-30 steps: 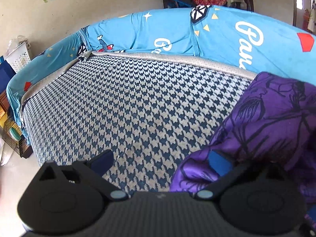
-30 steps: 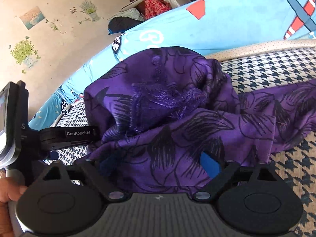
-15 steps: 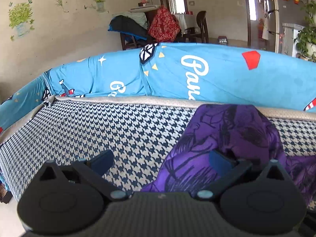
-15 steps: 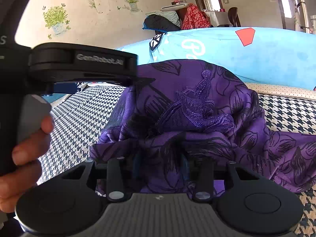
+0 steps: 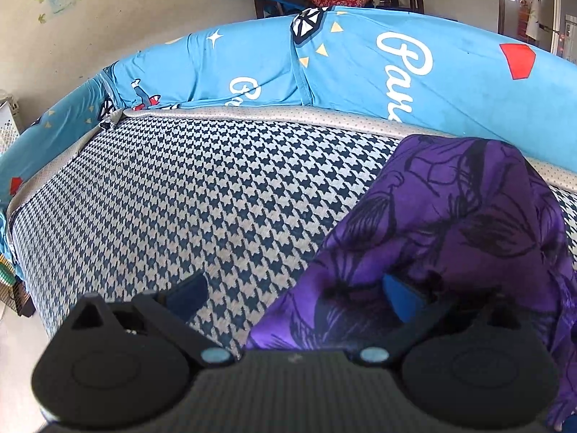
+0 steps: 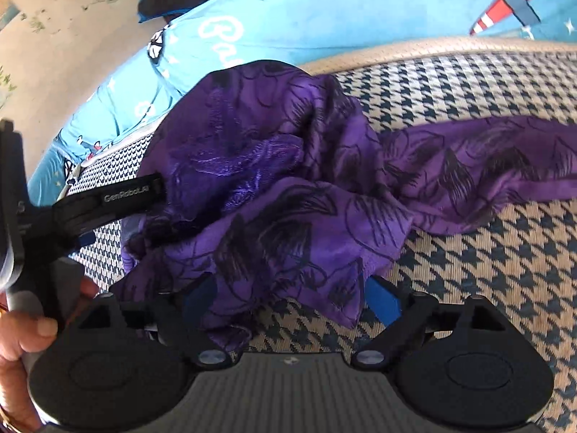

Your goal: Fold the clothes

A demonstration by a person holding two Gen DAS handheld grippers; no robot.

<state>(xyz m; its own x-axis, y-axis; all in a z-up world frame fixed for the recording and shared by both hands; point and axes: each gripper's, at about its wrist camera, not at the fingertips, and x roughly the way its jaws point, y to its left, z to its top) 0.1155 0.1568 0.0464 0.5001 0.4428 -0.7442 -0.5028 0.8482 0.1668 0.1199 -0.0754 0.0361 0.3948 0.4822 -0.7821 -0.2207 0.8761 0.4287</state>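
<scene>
Purple garment with black flower print (image 6: 288,195), crumpled on the houndstooth seat cover (image 5: 202,195) of a sofa, just before the blue printed backrest cover (image 5: 360,68); one long part stretched out flat toward the right edge of the right wrist view. Right tongs (image 6: 288,297) opening, jaws wide, a loose corner of the cloth lying between the blue pads (image 6: 382,301), not pinched. Left tongs (image 5: 292,294) spread wide too, left pad over bare seat, right pad against the garment's folds, nothing clamped. A hand (image 6: 21,335) on the handle of the left tongs at the left edge.
</scene>
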